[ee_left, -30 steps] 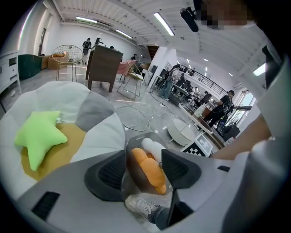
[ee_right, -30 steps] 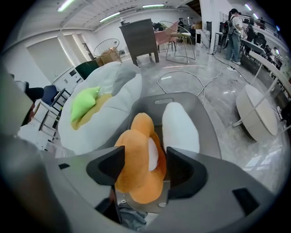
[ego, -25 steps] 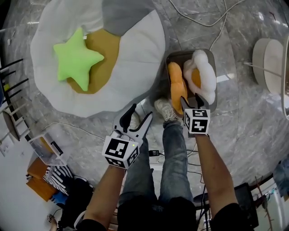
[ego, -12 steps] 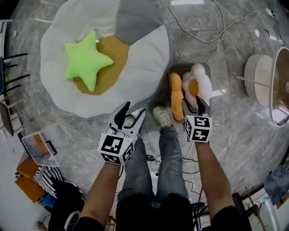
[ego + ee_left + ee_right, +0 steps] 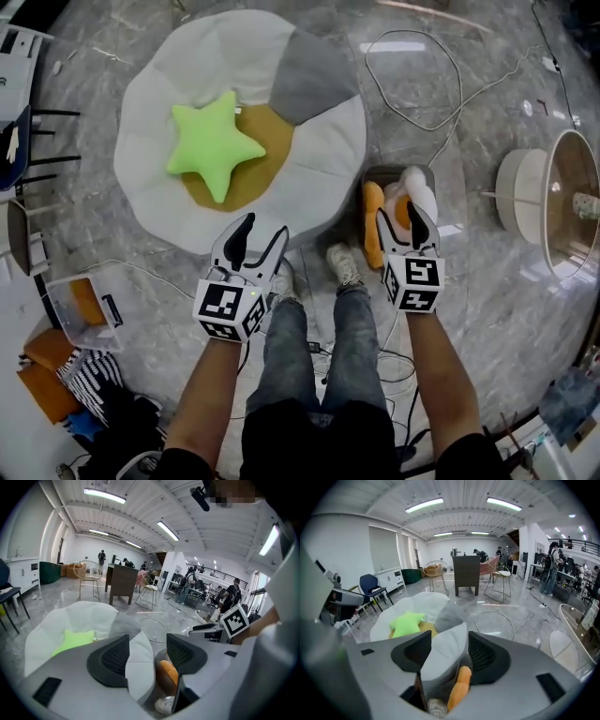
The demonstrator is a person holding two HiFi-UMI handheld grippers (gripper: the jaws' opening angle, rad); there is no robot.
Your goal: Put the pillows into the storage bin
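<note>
While the right gripper [image 5: 401, 217] hovers over the near end of the storage bin [image 5: 382, 172], its jaws are closing on nothing, the fingers [image 5: 487, 656] apart and clear of the two pillows below them. Inside the bin the orange pillow [image 5: 373, 234], long and bolster-like, lies along the left wall. The fried-egg pillow [image 5: 419, 189], white and puffy with an orange yolk, fills the right side, touching it. The left gripper [image 5: 262, 230] is empty too, its jaws moderately wide, held above the marble floor [image 5: 487, 309] by the near edge of a large white floor cushion [image 5: 155, 103]. Well ahead of its fingers [image 5: 112, 657] the green star pillow [image 5: 214, 145] lies apart from both grippers: five plump points, bright lime, flat on the cushion's brown-yellow centre, next to one grey patch; the cushion's rim sits just beside the bin
</note>
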